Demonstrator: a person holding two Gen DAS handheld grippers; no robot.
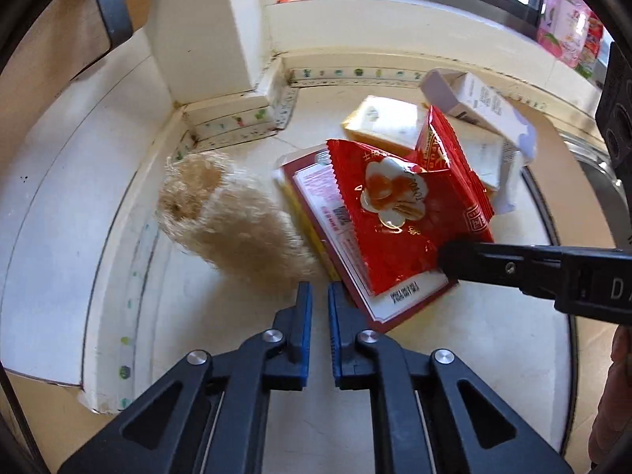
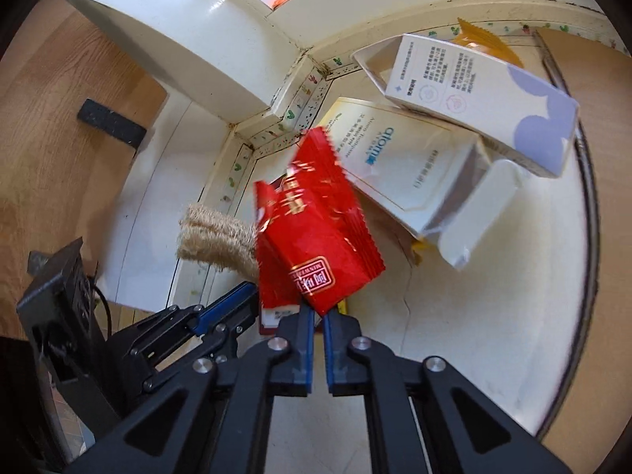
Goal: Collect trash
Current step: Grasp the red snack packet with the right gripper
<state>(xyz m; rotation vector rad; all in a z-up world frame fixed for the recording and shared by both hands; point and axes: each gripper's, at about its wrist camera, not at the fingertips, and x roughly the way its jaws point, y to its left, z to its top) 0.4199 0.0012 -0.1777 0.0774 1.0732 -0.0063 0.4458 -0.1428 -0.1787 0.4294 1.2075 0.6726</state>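
A red snack wrapper (image 1: 399,213) lies over a pile of trash on the pale floor by a wall corner. My right gripper (image 2: 319,312) is shut on the red wrapper (image 2: 320,245) at its lower corner; it shows as a black arm in the left wrist view (image 1: 442,254). My left gripper (image 1: 320,296) is nearly closed and holds nothing, just short of a red-edged flat packet (image 1: 335,237). A white and lilac carton (image 2: 474,98) rests on a white box (image 2: 399,166). A yellow packet (image 1: 379,122) lies behind.
A fluffy beige toy (image 1: 221,213) lies left of the pile. White skirting and a door frame (image 1: 205,39) close the corner. Wood flooring (image 2: 59,138) lies to the left. My left gripper also shows in the right wrist view (image 2: 237,296).
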